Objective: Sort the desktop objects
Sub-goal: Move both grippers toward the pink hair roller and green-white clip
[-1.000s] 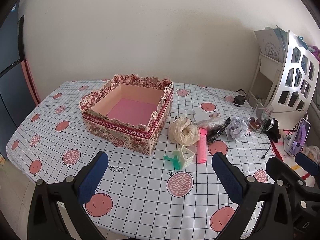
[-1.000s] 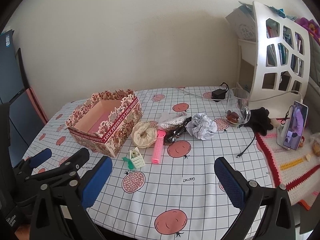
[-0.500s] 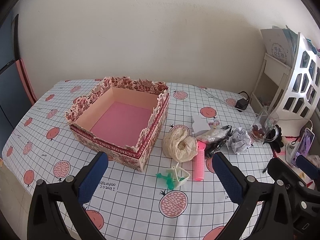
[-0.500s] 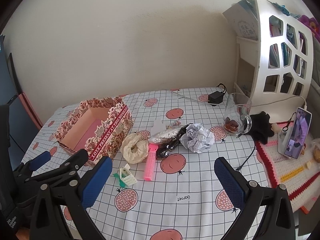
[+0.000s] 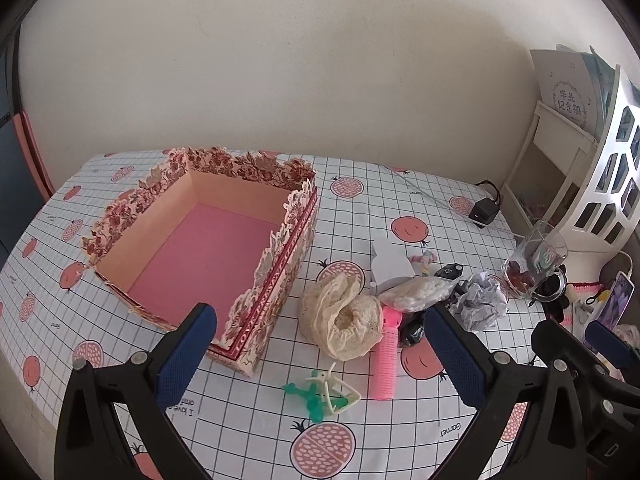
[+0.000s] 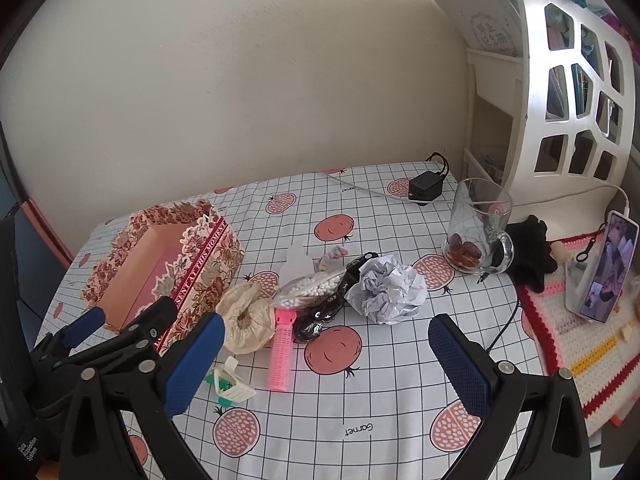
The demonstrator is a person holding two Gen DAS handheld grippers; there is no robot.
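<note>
An open floral box (image 5: pixel 208 248) with a pink floor stands on the table's left; it also shows in the right wrist view (image 6: pixel 160 264). Beside it lie a cream lace cap (image 5: pixel 344 316), a pink comb (image 5: pixel 386 356), a green-and-white hair clip (image 5: pixel 326 394), a bag of white beads (image 5: pixel 418 292), a black wrapper (image 6: pixel 320 316) and a crumpled paper ball (image 6: pixel 386 288). My left gripper (image 5: pixel 320 364) is open and empty above the clip and cap. My right gripper (image 6: pixel 324 364) is open and empty above the comb.
A glass mug (image 6: pixel 478 228) with dried fruit, a black glove (image 6: pixel 530 248), a black charger (image 6: pixel 424 188) and a propped phone (image 6: pixel 608 268) on a crocheted mat sit to the right. A white shelf (image 6: pixel 576 96) stands at the back right.
Both grippers have moved forward and lower over the table. The box and the pile of small objects appear closer and larger. Nothing was picked up.
</note>
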